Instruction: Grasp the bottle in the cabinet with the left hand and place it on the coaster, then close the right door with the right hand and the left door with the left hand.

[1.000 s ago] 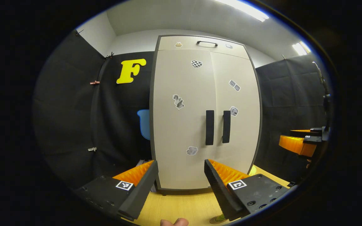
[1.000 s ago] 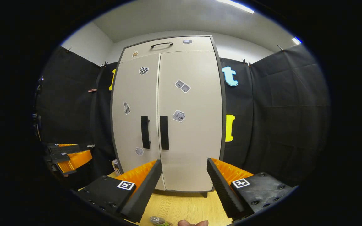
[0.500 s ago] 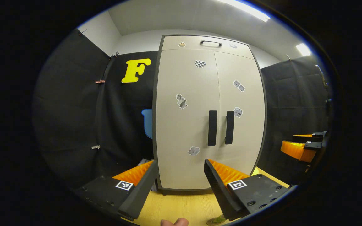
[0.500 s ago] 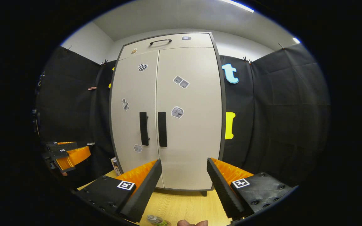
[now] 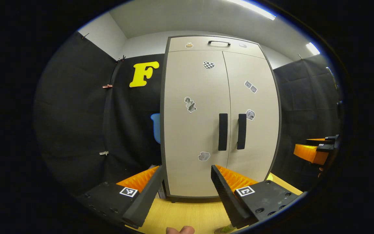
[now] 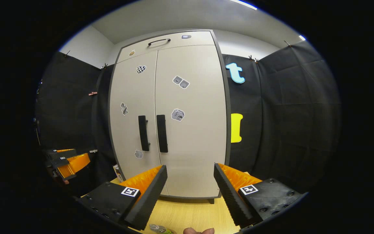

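1. At the left of the booth, the left gripper (image 5: 187,190) is held with its fingers spread apart and nothing between them, aimed at the front of the cabinet (image 5: 219,117); it also appears at the left edge of the right gripper view (image 6: 67,164).
2. The cabinet stands at the far side of a wooden table (image 5: 187,214), backed by black cloth walls.
3. Its left door (image 5: 195,130) sits flush and closed, bearing several small stickers and a dark vertical handle (image 5: 223,131) near the centre seam.
4. The right door (image 5: 253,136) is likewise closed, with its own dark handle (image 5: 242,131) just beside the other.
5. Above both doors runs a shallow top panel with a dark pull handle (image 5: 218,42).
6. On the near edge of the table, low in the right gripper view, the top of the bottle (image 6: 161,229) peeks into sight outside the cabinet; whether a coaster lies under it cannot be told.
7. At the right, the right gripper (image 6: 190,191) is held with fingers wide apart and empty, facing the closed doors; it shows too at the right edge of the left gripper view (image 5: 313,151).
8. A fingertip (image 6: 198,231) of the person shows at the bottom edge.
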A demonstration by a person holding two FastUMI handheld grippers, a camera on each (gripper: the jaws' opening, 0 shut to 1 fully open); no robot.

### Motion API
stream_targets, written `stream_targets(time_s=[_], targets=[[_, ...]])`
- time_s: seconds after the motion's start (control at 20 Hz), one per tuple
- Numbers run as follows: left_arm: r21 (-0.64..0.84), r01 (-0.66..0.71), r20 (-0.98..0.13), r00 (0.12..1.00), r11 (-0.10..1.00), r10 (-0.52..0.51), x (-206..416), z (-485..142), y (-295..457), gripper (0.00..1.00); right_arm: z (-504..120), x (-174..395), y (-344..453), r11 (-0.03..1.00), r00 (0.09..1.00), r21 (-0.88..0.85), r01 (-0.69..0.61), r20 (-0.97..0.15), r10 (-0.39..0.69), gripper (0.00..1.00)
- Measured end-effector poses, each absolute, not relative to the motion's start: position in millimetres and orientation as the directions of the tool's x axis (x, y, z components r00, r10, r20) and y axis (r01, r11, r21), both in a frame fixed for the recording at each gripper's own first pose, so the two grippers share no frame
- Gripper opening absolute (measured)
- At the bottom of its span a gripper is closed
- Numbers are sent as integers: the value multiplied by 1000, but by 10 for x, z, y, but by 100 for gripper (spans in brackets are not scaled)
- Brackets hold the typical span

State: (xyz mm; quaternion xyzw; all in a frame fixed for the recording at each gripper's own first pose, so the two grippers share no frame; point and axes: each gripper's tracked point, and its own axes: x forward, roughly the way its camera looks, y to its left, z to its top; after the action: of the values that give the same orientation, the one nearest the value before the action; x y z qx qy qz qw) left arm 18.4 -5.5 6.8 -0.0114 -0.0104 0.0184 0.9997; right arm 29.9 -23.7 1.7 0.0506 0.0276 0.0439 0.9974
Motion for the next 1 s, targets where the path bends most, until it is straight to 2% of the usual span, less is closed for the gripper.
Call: stream_targets(time_s=[1.0], targets=[[6, -25, 32, 999, 1000, 25, 159, 74, -238, 94, -7, 307, -235, 988, 992, 102, -114, -45, 119, 96]])
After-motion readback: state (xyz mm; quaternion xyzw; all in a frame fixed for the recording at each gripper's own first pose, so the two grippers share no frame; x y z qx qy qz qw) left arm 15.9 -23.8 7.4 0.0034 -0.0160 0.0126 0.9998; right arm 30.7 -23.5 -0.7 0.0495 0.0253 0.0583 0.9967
